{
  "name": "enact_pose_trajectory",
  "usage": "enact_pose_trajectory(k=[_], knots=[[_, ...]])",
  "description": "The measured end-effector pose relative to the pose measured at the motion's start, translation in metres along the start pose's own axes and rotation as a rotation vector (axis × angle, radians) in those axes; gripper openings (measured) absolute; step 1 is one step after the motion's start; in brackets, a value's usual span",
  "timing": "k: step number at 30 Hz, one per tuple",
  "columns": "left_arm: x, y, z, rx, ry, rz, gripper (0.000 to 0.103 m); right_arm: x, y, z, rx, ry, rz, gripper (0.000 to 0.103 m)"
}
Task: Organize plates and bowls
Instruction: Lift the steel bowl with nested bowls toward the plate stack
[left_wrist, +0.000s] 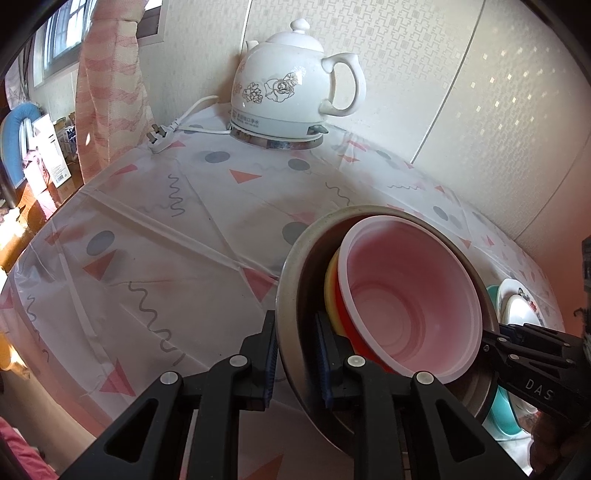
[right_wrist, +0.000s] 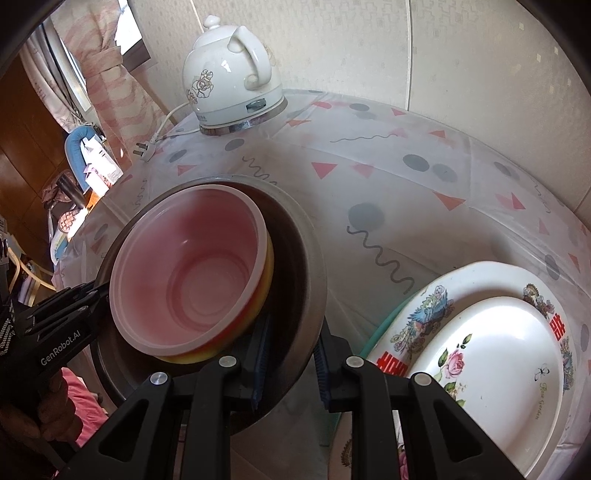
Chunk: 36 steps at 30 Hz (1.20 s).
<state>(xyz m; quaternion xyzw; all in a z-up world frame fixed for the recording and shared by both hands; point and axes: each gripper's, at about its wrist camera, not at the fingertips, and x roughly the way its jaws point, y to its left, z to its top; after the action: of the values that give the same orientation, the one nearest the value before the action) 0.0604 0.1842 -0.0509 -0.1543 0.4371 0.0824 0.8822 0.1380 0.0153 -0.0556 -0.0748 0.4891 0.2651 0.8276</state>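
Note:
A steel bowl (left_wrist: 291, 266) (right_wrist: 295, 258) is gripped on both sides. My left gripper (left_wrist: 297, 354) is shut on its left rim, one pad inside the wall and one outside. On the opposite rim my right gripper (right_wrist: 291, 358) is shut the same way, and it shows in the left wrist view as the right gripper (left_wrist: 495, 339). The left gripper (right_wrist: 99, 291) shows at the bowl's far side in the right wrist view. Nested inside the steel bowl are a pink plastic bowl (left_wrist: 413, 295) (right_wrist: 192, 273), a yellow one (left_wrist: 330, 288) and a red one (left_wrist: 360, 339).
A stack of plates stands beside the steel bowl: a small rose plate (right_wrist: 480, 354) on a larger bird-patterned plate (right_wrist: 443, 291) on a teal plate (right_wrist: 384, 328) (left_wrist: 502, 413). At the back of the patterned tablecloth (left_wrist: 166, 229) are a white kettle (left_wrist: 288, 88) (right_wrist: 232, 81) and its plug (left_wrist: 159, 138).

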Motion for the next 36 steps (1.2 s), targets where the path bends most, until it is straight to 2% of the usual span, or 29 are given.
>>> enact_pose_trajectory(k=[7, 13, 19, 36], knots=[[0.0, -0.003, -0.002, 0.021, -0.012, 0.014, 0.017, 0.001, 0.002, -0.001, 0.006, -0.027, -0.009, 0.019], [0.004, -0.003, -0.004, -0.002, 0.02, 0.0, 0.017, 0.0, -0.003, -0.001, 0.054, -0.019, 0.02, 0.018], [0.001, -0.005, -0.011, 0.007, -0.001, -0.027, 0.017, -0.004, -0.007, -0.005, 0.079, -0.028, 0.027, 0.017], [-0.021, -0.01, -0.017, 0.014, -0.027, -0.042, 0.018, -0.018, -0.01, -0.013, 0.107, -0.045, 0.049, 0.016]])
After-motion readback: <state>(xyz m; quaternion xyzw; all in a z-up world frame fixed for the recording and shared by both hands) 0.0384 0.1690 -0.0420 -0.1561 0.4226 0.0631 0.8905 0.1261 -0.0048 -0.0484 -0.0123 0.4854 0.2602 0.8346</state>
